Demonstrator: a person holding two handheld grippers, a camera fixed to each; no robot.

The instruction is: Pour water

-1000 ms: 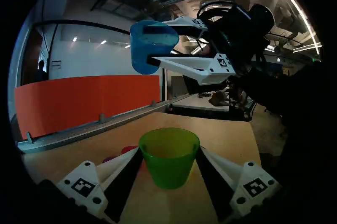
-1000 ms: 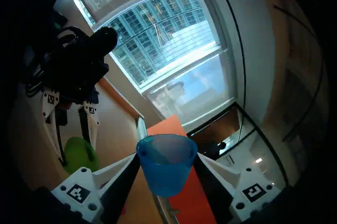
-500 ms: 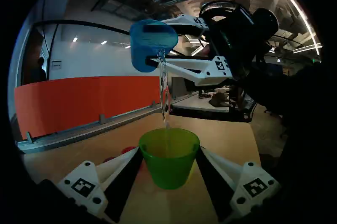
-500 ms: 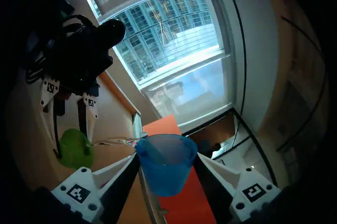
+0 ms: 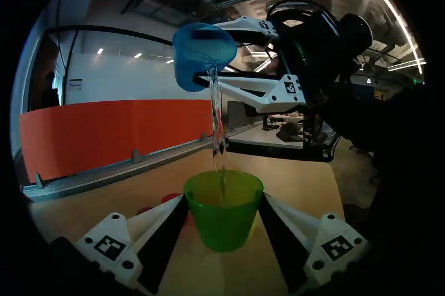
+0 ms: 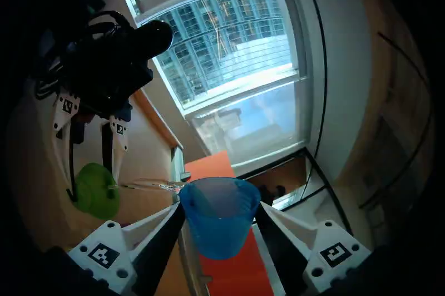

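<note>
Clerk: Entry one, the left claw (image 5: 222,200)?

Checker: Its two white fingers are pressing on either side of the green cup (image 5: 223,223), low in the centre of the left gripper view. The cup is sitting upright, mouth up, over the pale wooden worktop (image 5: 295,176). It cannot be told whether its base is touching the wood.

Clerk: Entry two, the right claw (image 5: 207,54)?

Checker: It is showing in the upper centre of that same view and clamping the blue cup (image 5: 192,59) between both fingers. Dark hardware is sitting behind it toward the upper right. The blue cup is tilting, directly above the green one and well apart from it.

Clerk: Entry three, the water (image 5: 217,123)?

Checker: A thin stream is falling from the blue cup's lower lip into the green cup's open mouth.

Clerk: Entry four, the right gripper view?

Checker: The blue cup is sitting low in the centre between the fingers. The stream is running leftward from its rim to the green cup at the lower left, where the left claw is gripping it.

Clerk: Entry five, the surroundings?

Checker: An orange panel (image 5: 111,129) is running along the worktop's far edge at the left of the left gripper view. A large window (image 6: 233,57) is occupying the upper centre of the right gripper view.
</note>
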